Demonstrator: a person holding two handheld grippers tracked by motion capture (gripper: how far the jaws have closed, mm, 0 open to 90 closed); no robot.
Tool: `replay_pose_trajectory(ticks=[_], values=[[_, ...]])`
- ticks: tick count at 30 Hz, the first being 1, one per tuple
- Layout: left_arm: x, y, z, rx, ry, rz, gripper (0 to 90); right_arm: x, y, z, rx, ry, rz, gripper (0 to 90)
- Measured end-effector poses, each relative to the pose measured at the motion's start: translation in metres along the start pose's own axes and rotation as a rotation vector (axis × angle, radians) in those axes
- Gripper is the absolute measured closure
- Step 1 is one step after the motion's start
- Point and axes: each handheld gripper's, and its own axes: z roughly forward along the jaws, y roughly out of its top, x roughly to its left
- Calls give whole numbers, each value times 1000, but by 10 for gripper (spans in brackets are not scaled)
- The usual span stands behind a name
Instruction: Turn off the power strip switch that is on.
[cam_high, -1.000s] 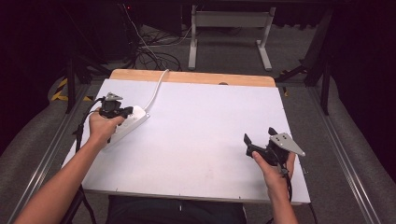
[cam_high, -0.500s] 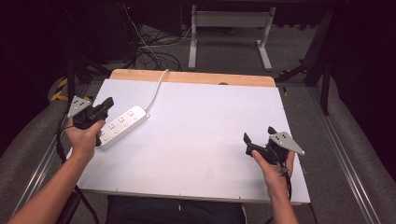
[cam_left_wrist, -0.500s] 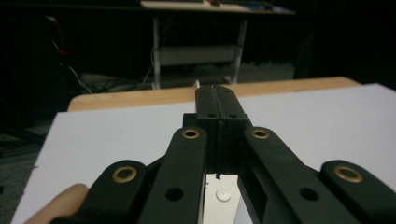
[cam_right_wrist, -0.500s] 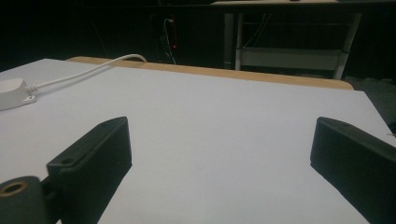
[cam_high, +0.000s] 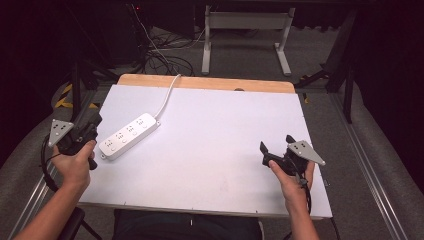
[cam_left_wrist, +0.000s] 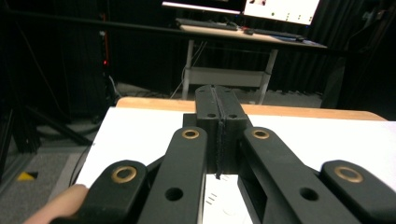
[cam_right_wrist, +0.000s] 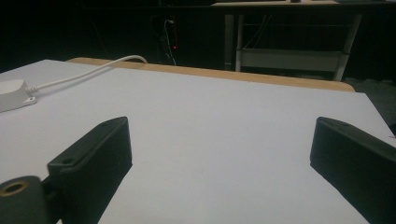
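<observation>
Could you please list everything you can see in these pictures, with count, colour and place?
Table: one, white top with a wooden far edge, centre.
Power strip: one, white, on the table's left part, lying at a slant.
Cord: one, white, runs from the strip over the far edge.
Desk frame: one, pale grey, on the floor beyond the table.
Left tongs: one, black, shut, off the table's left edge, beside the strip.
Right tongs: one, black, open, at the table's right near part.

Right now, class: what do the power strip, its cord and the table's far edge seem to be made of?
Power strip: likely moulded plastic, smooth white casing with socket holes.
Cord: probably rubbery plastic sheath; white, bends in soft curves.
Table's far edge: looks like wood, bare tan, unlike the matt white top.
</observation>
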Motion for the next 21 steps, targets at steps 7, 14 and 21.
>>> replay_pose_trajectory(ticks=[7,14,21], values=[[-4,-1,4,20,-11,25,885,0,0,-1,2,-2,-2,62],[-12,-3,10,63,-56,78,516,0,0,-1,2,-1,-1,62],[-15,-2,9,121,-141,109,40,0,0,-1,1,1,-2,62]])
